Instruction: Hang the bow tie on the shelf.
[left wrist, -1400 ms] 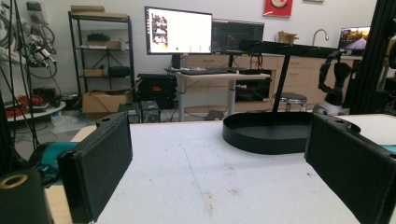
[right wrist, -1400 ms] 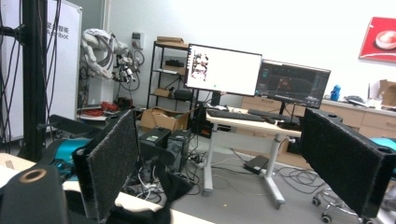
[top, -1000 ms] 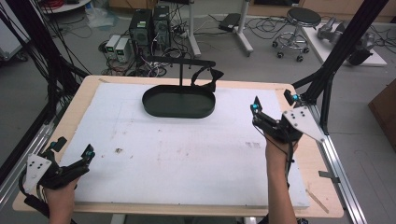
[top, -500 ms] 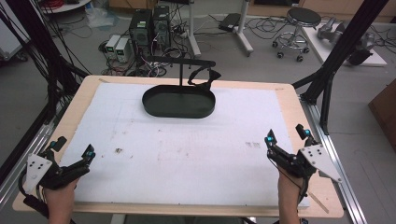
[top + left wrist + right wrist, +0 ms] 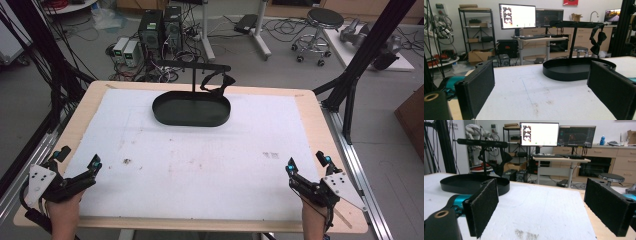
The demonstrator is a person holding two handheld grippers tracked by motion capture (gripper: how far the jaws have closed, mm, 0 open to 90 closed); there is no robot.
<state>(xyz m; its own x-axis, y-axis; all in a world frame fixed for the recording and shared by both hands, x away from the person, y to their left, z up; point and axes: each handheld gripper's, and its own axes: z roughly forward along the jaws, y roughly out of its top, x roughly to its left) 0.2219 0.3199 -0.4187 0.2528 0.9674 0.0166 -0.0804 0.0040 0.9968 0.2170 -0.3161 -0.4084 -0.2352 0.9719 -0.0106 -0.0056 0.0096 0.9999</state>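
The left gripper is sitting at the near left corner of the tabletop, its jaws standing wide apart and gripping nothing — in the left gripper view only the bare white mat is lying between them. The right gripper is sitting at the near right corner, its jaws likewise spread wide and holding nothing; the right gripper view is showing mat and a strip of wooden edge between its pads. Neither gripper is touching anything but the hand that is carrying it, and the two are resting well apart, one at each near corner.

A black oval tray is standing near the middle of the far edge, well away from both grippers. Nothing is lying on the part of its floor that can be seen. A post is rising at its back and carrying a crossbar — from the bar's right end a dark strap is hanging, its lower end dangling over the tray's far right rim. Whether the strap is touching the rim I cannot tell.

A few faint smudges are marking the mat.
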